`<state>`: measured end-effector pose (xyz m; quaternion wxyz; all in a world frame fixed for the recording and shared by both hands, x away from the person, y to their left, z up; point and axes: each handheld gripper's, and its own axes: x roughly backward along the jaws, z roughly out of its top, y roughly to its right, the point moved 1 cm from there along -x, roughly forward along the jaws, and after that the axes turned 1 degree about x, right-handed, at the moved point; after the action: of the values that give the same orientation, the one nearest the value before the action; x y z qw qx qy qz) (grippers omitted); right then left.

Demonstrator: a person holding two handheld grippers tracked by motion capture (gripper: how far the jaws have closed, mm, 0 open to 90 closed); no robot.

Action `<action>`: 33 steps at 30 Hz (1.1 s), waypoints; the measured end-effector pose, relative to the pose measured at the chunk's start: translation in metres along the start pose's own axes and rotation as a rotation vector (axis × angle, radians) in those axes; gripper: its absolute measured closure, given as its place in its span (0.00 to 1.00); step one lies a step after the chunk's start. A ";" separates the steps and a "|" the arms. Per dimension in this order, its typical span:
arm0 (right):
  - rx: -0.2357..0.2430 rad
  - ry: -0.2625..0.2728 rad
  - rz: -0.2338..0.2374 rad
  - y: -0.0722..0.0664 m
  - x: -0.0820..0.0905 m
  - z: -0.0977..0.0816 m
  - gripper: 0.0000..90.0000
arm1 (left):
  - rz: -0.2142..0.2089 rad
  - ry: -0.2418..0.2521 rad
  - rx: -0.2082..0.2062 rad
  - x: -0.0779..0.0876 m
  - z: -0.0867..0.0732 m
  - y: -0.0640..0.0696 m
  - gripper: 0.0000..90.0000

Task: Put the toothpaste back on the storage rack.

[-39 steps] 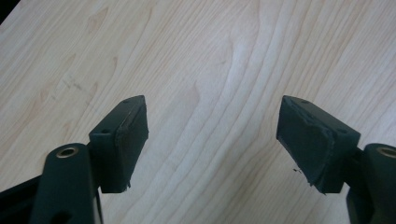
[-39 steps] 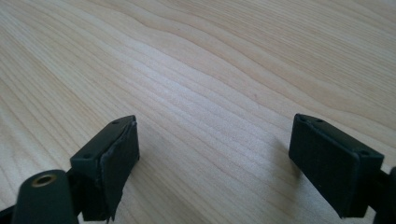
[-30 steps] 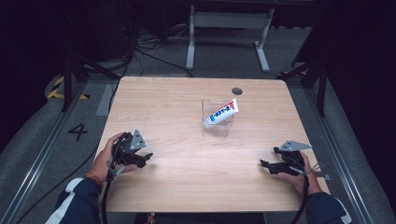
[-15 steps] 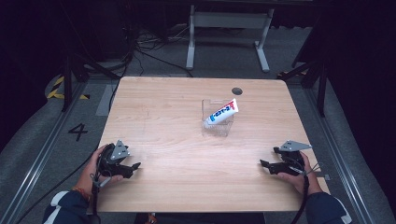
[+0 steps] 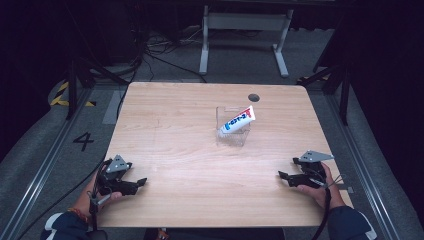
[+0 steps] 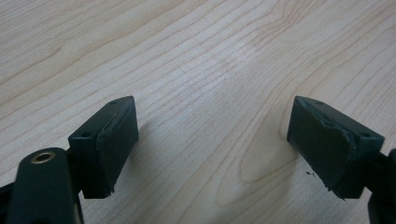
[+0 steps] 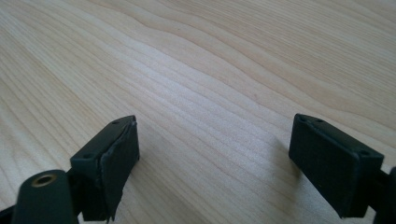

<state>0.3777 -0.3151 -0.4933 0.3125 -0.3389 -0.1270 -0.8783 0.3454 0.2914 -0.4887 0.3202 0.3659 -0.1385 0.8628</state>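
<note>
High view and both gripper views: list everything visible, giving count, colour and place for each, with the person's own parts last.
Table: one, light wood, centre of the high view.
Clear container: one, transparent, right of the table's centre.
Toothpaste tube: one, white with blue and red print, leaning tilted in the clear container.
Round hole: one, dark, in the tabletop toward the far edge.
Metal frame: one, light grey, on the floor beyond the table.
Floor number 4: one, black, on the grey floor left of the table.
Left gripper: one, black, near left corner, fingers apart, nothing between them.
Right gripper: one, black, near right edge, fingers apart, nothing between them.
</note>
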 end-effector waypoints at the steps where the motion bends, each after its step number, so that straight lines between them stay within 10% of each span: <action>1: 0.000 0.000 0.000 0.000 0.000 0.000 0.18 | -0.006 -0.002 0.013 -0.001 0.000 0.001 0.18; 33: 0.001 0.000 0.002 0.000 0.000 0.000 0.18 | 0.020 -0.010 0.043 -0.003 0.002 0.003 0.13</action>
<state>0.3779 -0.3146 -0.4933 0.3133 -0.3389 -0.1271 -0.8780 0.3460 0.2866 -0.4895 0.3026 0.3757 -0.1253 0.8669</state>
